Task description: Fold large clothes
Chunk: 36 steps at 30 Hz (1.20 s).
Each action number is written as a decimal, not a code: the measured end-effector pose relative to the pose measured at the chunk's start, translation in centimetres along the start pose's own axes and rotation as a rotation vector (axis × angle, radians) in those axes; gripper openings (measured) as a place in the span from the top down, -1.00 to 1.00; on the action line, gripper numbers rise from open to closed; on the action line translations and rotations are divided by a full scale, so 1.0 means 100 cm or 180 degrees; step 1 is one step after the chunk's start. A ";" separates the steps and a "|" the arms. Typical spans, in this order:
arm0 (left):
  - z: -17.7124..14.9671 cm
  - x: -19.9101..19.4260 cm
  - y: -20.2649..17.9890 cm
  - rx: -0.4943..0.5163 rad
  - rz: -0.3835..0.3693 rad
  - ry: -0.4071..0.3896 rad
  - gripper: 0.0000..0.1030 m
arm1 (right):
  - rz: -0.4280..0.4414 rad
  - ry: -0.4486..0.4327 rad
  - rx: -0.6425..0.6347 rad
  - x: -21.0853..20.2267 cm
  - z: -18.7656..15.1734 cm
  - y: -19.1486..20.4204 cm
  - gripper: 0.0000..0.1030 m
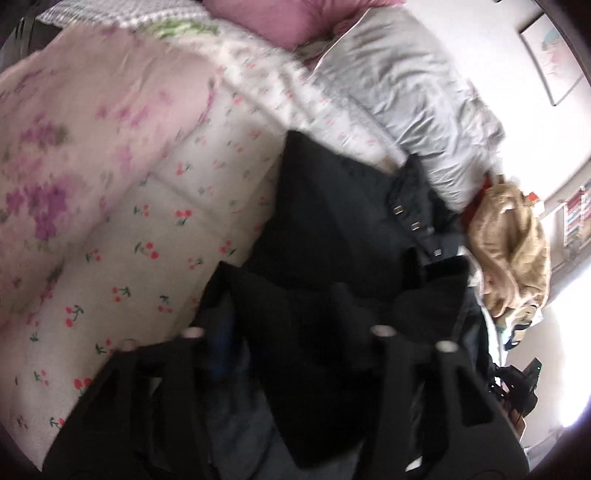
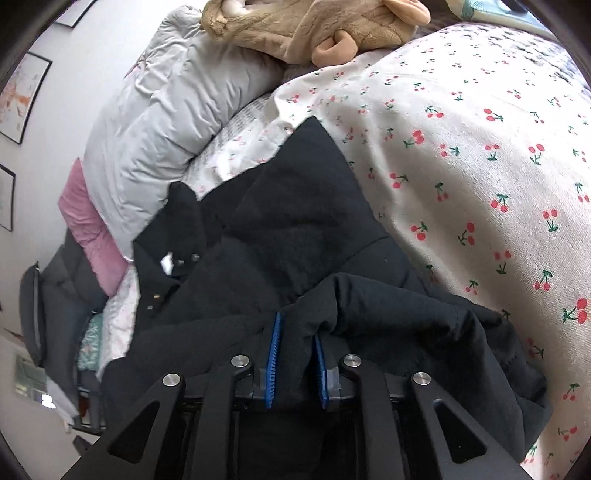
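Note:
A large black garment with metal snaps (image 1: 332, 229) lies on the cherry-print bedspread (image 1: 147, 236). In the left wrist view my left gripper (image 1: 288, 332) is draped in the black fabric, which hides its fingers; the view is blurred. In the right wrist view the same black garment (image 2: 295, 221) spreads ahead, and my right gripper (image 2: 297, 354) has its blue pads (image 2: 274, 343) closed on a fold of it near its edge.
A grey pillow (image 1: 406, 92) and a pink pillow (image 1: 273, 18) lie at the head of the bed. A tan plush toy (image 2: 303, 26) rests beside the grey pillow (image 2: 166, 110). A pink floral quilt (image 1: 74, 140) covers part of the bed. Framed pictures (image 2: 22, 92) hang on the wall.

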<state>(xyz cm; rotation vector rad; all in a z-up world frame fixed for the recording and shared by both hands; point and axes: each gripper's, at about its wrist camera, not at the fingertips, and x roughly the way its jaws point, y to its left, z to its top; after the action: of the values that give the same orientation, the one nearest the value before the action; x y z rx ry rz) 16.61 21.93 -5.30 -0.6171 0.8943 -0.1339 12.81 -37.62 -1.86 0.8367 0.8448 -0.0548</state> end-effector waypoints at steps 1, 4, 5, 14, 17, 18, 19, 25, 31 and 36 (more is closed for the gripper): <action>0.001 -0.011 -0.004 0.0078 -0.0008 -0.0102 -0.40 | 0.0047 0.0018 -0.0009 -0.002 0.001 0.001 0.60; 0.003 -0.034 -0.013 0.0314 0.0012 -0.0282 -0.46 | 0.0239 0.0047 -0.0147 -0.022 0.000 0.006 0.55; 0.004 -0.042 -0.014 0.0422 0.0051 -0.0327 -0.49 | 0.0265 0.0046 -0.0189 -0.025 0.000 0.008 0.53; -0.012 -0.032 -0.005 0.0980 0.0156 -0.0048 -0.62 | 0.0513 -0.0345 -0.0341 -0.064 0.009 -0.017 -0.55; -0.012 -0.021 -0.005 0.1153 -0.0020 0.0019 -0.62 | 0.0214 -0.0110 -0.0375 -0.044 0.014 -0.033 -0.55; -0.011 -0.021 -0.003 0.1111 -0.0070 0.0031 -0.62 | 0.0132 0.0039 -0.0349 -0.029 0.013 -0.041 -0.55; -0.007 -0.023 0.001 0.1030 -0.0211 0.0070 -0.62 | 0.0085 0.0133 -0.0342 -0.021 0.011 -0.045 -0.55; 0.005 -0.050 0.002 0.1042 -0.0476 0.0023 -0.64 | -0.0192 0.0470 -0.0664 0.028 0.010 -0.037 -0.58; 0.019 -0.058 0.016 0.0905 -0.0536 0.0029 -0.66 | -0.0196 0.0598 -0.0564 0.039 0.021 -0.035 -0.58; 0.018 -0.062 0.008 0.1041 -0.0657 0.0098 -0.66 | -0.0228 0.0483 -0.0443 0.030 0.018 -0.037 -0.52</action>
<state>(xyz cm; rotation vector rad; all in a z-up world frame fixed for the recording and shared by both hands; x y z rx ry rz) 13.99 25.65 -0.64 -0.4005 0.8145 -0.4673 14.68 -40.55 -5.53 0.6857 1.0097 0.0048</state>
